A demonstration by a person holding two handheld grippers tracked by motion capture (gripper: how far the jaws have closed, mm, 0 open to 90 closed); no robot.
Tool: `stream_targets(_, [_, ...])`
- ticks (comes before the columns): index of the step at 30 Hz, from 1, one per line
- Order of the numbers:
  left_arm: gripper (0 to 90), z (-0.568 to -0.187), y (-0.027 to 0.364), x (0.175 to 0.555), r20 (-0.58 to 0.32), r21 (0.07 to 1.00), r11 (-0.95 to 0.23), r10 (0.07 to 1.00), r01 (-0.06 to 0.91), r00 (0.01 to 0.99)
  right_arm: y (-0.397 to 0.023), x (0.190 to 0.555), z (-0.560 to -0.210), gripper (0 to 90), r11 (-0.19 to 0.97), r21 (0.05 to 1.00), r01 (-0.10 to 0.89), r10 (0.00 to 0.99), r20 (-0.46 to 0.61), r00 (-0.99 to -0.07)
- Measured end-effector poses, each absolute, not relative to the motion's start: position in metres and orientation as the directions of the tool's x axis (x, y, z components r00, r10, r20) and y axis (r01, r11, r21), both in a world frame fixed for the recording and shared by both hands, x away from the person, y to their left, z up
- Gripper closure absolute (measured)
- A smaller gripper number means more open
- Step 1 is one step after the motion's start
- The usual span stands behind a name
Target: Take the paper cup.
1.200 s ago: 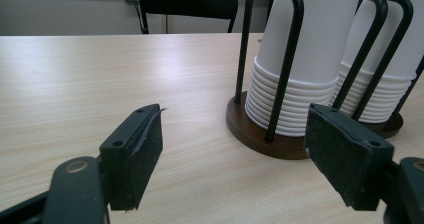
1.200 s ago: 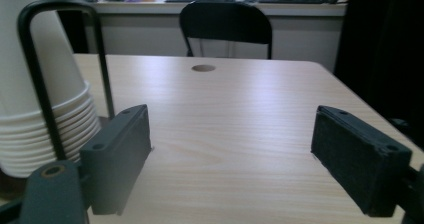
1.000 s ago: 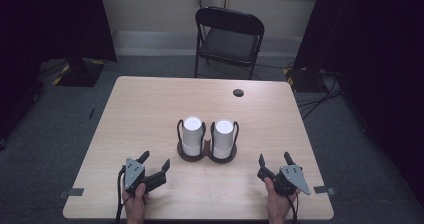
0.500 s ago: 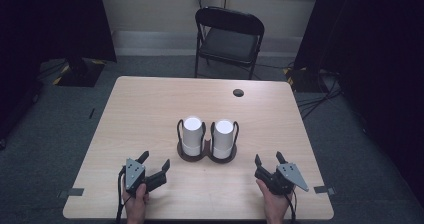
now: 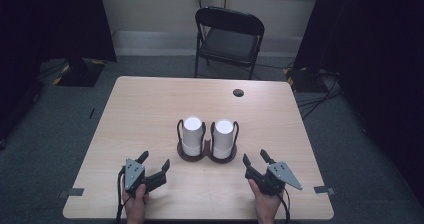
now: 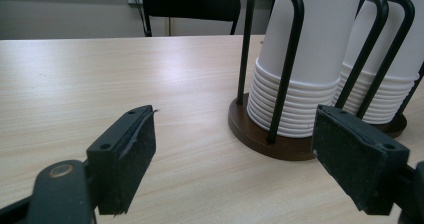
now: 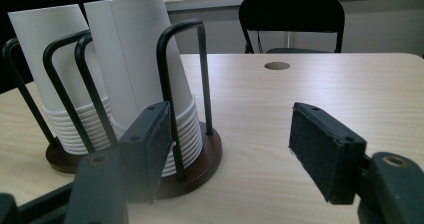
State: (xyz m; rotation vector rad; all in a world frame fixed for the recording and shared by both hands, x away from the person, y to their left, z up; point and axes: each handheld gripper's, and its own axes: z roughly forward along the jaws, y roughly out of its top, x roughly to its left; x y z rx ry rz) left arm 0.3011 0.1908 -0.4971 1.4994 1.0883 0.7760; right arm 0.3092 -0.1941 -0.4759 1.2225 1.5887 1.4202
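At the near table (image 5: 150,99) edge, the left gripper (image 5: 155,158) was released, jaws wide with nothing between them. The right gripper (image 5: 254,155) had just been closing, yet its jaws stood apart on nothing. Just beyond, between both, the wire cup holder (image 5: 206,156) carried two upside-down paper cup stacks (image 5: 192,129). A folding chair (image 5: 227,39) stood behind the table.
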Motion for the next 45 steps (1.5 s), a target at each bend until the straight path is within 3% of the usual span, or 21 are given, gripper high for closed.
stream_targets(18, [17.5, -0.497, 0.192, 0.301, -0.089, 0.974, 0.000, 0.920, 0.226, 0.382, -0.173, 0.325, -0.434, 33.1, 0.002, 0.988, 0.152, 0.893, 0.067, -0.445])
stream_targets(45, [15.8, -0.497, 0.194, 0.302, -0.104, 0.973, 0.013, 0.917, 0.232, 0.386, -0.131, 0.371, -0.412, 26.2, 0.090, 0.985, 0.144, 0.839, 0.003, -0.545])
